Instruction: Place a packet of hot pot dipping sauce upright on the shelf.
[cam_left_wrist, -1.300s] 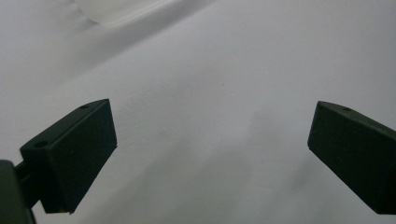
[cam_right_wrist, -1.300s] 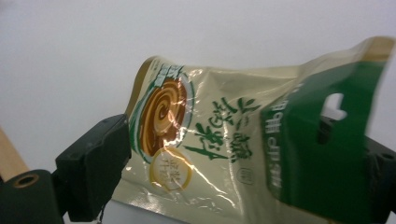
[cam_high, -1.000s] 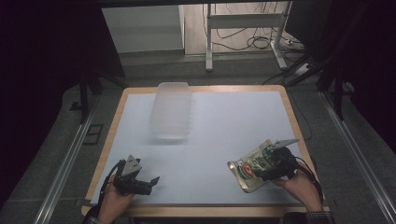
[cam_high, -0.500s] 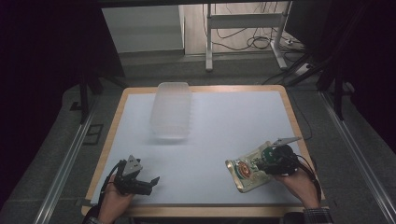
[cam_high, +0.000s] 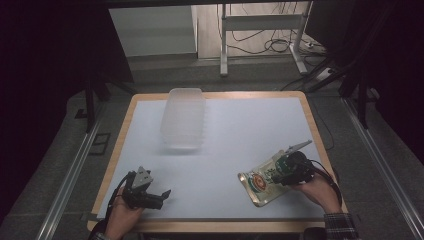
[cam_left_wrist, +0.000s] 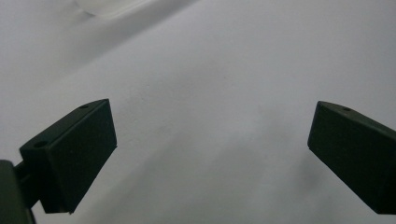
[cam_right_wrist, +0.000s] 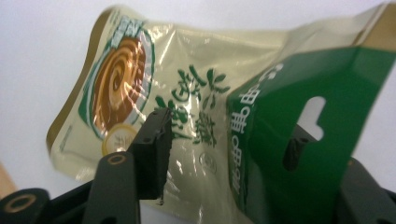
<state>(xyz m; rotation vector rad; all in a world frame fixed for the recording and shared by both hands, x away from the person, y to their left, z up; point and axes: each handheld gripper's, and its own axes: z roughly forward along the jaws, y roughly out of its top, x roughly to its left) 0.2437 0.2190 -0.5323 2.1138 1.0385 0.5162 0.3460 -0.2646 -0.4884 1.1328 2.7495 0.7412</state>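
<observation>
A cream snack pouch (cam_high: 256, 184) with a green header and a brown swirl picture lies at the table's near right. My right gripper (cam_high: 279, 171) is shut on its header end. In the right gripper view the left pad (cam_right_wrist: 154, 140) rests on the pouch (cam_right_wrist: 187, 79) front and the other jaw is behind the green header. These jaws have just been closing onto the pouch, then eased a little. My left gripper (cam_high: 161, 195) rests near the front left, open, and its jaws (cam_left_wrist: 210, 154) have only bare table between them.
A clear plastic bin (cam_high: 184, 117) stands at the back left of the white table top (cam_high: 250, 125). The wooden table rim (cam_high: 315, 130) runs along the right side. Metal rails and cables lie on the floor around the table.
The right gripper's jaws went from wide apart to closed on the pouch's header, and the pouch shifted slightly left. The left hand and its gripper stayed put.
</observation>
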